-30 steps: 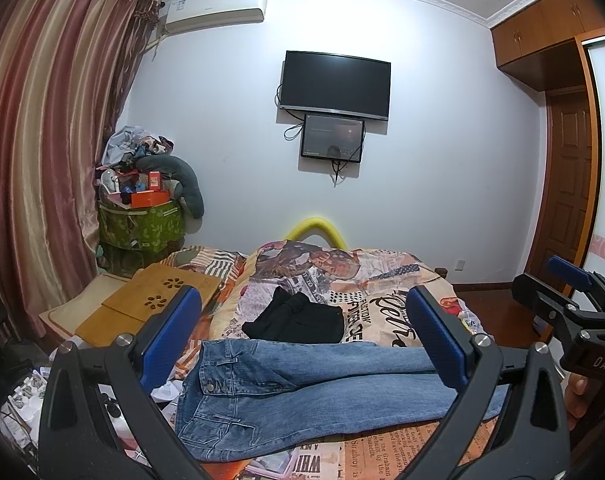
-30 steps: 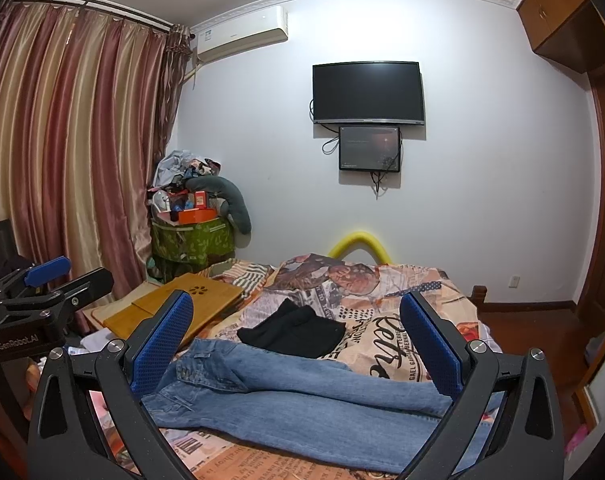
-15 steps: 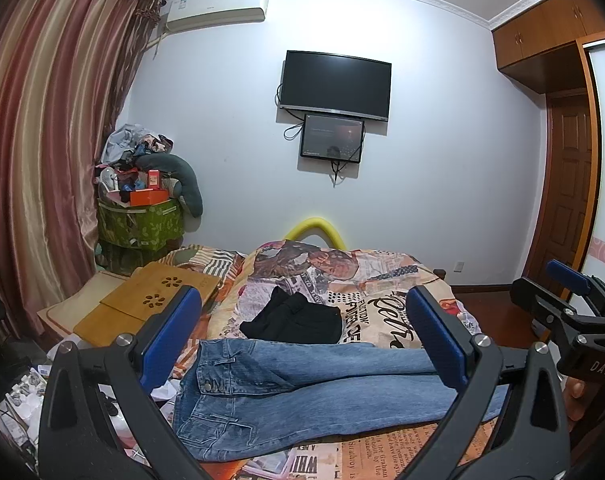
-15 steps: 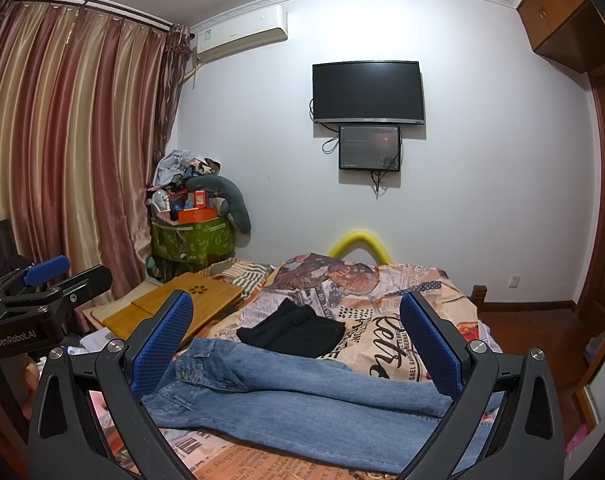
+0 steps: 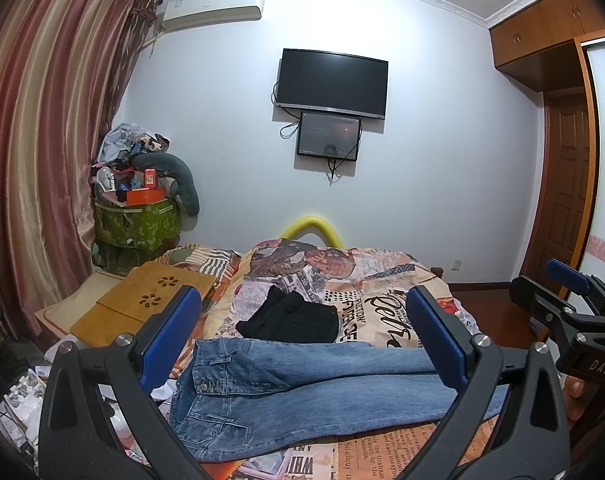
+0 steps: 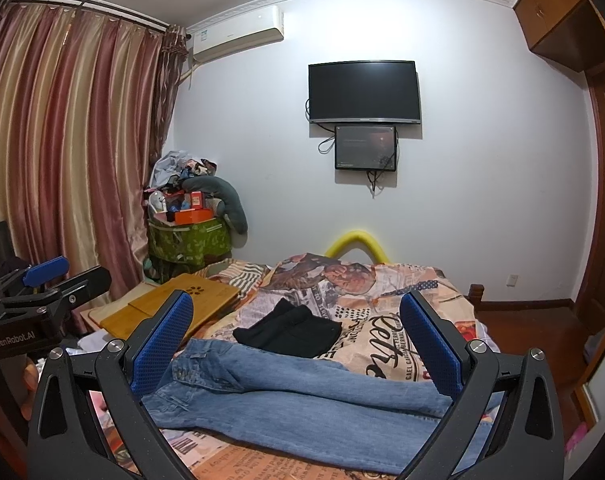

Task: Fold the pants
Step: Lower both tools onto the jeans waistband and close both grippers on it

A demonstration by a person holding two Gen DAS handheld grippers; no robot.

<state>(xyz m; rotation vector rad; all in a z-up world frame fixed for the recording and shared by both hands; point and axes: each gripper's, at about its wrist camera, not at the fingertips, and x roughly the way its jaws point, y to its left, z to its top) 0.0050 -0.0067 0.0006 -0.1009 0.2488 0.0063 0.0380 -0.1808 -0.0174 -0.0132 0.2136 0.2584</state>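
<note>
Blue jeans (image 5: 302, 392) lie flat across the near end of the bed, waistband to the left and legs running right; they also show in the right wrist view (image 6: 302, 396). My left gripper (image 5: 302, 336) is open and empty, held above and short of the jeans. My right gripper (image 6: 298, 336) is open and empty too, also short of the jeans. Each gripper shows in the other's view, the right one at the right edge (image 5: 570, 316) and the left one at the left edge (image 6: 42, 296).
A folded black garment (image 5: 290, 318) lies on the patterned bedspread (image 5: 382, 304) just beyond the jeans. A wooden lap desk (image 5: 142, 300) sits at the bed's left. A cluttered green bin (image 5: 136, 220) stands by the curtain. A door (image 5: 566, 192) is at right.
Both views have shifted only slightly; the grippers stay open and the jeans lie as before.
</note>
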